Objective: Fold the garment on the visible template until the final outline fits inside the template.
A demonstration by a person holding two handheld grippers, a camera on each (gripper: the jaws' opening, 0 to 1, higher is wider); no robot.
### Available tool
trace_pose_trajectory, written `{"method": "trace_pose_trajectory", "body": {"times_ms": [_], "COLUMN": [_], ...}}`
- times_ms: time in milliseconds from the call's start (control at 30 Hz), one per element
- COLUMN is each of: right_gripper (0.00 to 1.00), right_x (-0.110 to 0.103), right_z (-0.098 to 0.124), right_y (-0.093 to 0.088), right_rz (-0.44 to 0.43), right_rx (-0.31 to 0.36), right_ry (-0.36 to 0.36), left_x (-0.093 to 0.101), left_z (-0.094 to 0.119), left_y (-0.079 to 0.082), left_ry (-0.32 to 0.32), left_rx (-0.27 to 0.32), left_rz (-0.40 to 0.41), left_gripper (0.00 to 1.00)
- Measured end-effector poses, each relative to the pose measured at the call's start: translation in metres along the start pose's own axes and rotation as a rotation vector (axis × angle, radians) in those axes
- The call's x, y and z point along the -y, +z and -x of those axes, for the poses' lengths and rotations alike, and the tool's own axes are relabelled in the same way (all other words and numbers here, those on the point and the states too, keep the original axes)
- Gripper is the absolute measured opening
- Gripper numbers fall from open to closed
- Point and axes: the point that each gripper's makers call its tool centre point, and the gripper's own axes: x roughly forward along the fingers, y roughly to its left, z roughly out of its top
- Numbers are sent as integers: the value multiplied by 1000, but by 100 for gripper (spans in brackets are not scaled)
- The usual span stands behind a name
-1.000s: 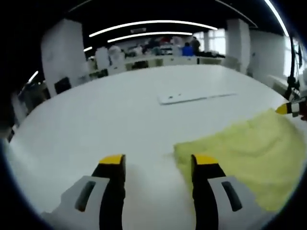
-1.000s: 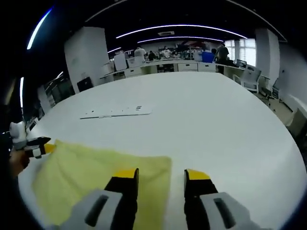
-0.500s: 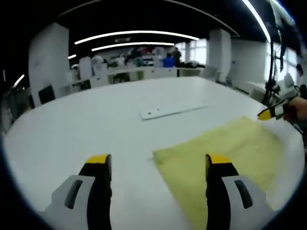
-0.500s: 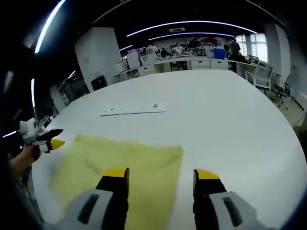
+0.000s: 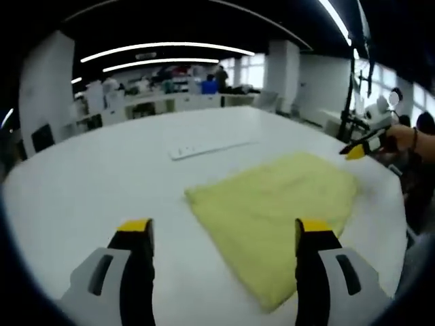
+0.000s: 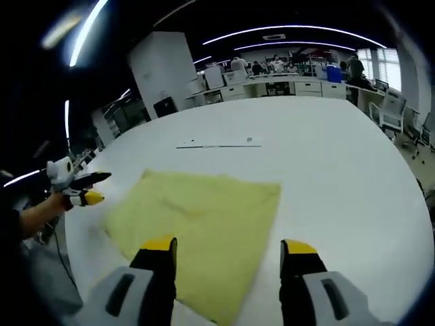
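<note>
A folded pale yellow garment [image 5: 275,221] lies flat on the white table [image 5: 88,176], a rough rectangle with one corner pointing left. My left gripper [image 5: 224,229] hovers open above its near left side, holding nothing. From the right gripper view the same garment [image 6: 204,221] spreads ahead, and my right gripper [image 6: 230,246] stands open over its near edge, holding nothing. The right gripper's yellow tip [image 5: 355,151] in a hand shows beyond the cloth's far right corner. The left gripper [image 6: 85,197] shows at the cloth's left. A thin white strip [image 5: 211,145] with dark marks lies flat beyond the garment, also the strip [image 6: 219,143].
The table edge [image 5: 401,224] runs close on the right, with a person's arm [image 5: 414,139] there. A sleeve and hand [image 6: 30,217] sit at the left. Desks, chairs and people stand far behind in the room [image 6: 285,71].
Both cameras have drawn back and up from the garment, so the whole cloth now shows. Both grippers stay open; the left one's jaws stand a little wider than a second ago.
</note>
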Motion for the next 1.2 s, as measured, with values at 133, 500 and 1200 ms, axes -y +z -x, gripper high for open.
{"method": "trace_pose_trajectory", "body": {"times_ms": [133, 500, 1200], "right_gripper": [60, 57, 7], "right_x": [-9, -10, 3], "right_z": [7, 18, 21], "right_y": [-15, -52, -90], "right_rz": [38, 58, 80], "right_rx": [-33, -82, -87], "right_ry": [26, 47, 39], "left_x": [11, 23, 38], "left_z": [8, 22, 28], "left_y": [-13, -48, -82], "left_ry": [-31, -76, -88], "left_rx": [-22, -100, -205], "left_rz": [-11, -34, 9], "left_gripper": [82, 70, 24]}}
